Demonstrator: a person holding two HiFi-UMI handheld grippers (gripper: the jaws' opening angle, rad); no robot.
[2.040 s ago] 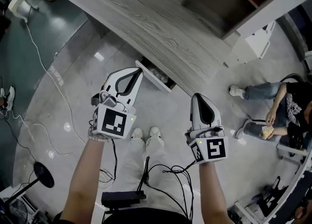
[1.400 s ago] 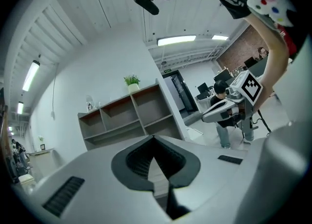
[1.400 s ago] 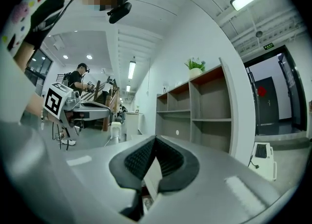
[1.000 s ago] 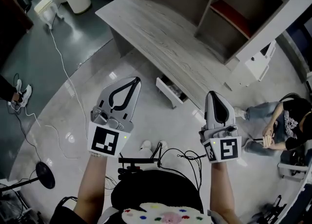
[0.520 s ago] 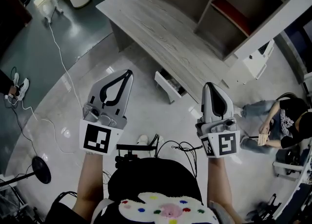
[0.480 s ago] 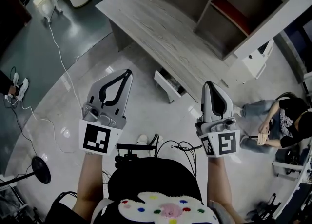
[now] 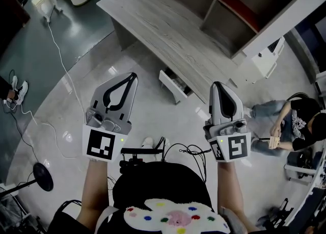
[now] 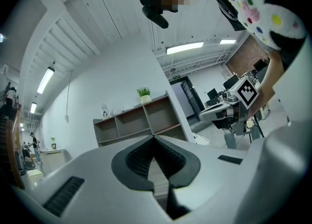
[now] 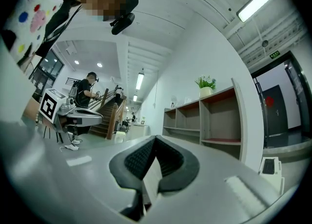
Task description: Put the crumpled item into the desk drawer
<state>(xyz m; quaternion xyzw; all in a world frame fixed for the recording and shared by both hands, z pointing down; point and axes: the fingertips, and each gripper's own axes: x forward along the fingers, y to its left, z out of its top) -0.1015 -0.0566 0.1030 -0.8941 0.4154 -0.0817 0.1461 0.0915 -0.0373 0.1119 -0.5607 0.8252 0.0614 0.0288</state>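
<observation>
- Head view: the left gripper [image 7: 131, 78] and the right gripper [image 7: 219, 87] are held side by side over the floor, well apart from the grey desk [image 7: 168, 29]. Both have their jaws closed on nothing. The desk drawer [image 7: 172, 86] stands pulled out under the desktop edge, and its inside is too dark to read. No crumpled item shows on the desktop or the floor.
- Left gripper view: the pads meet tip to tip with nothing between them, and only the shelf unit [image 8: 141, 118] lies beyond.
- Right gripper view: the jaws are likewise together and empty.
- Judgement: the drawer is open and neither gripper carries the item. It is either already inside or not yet fetched, and I cannot tell which. The drawer may still need closing.
</observation>
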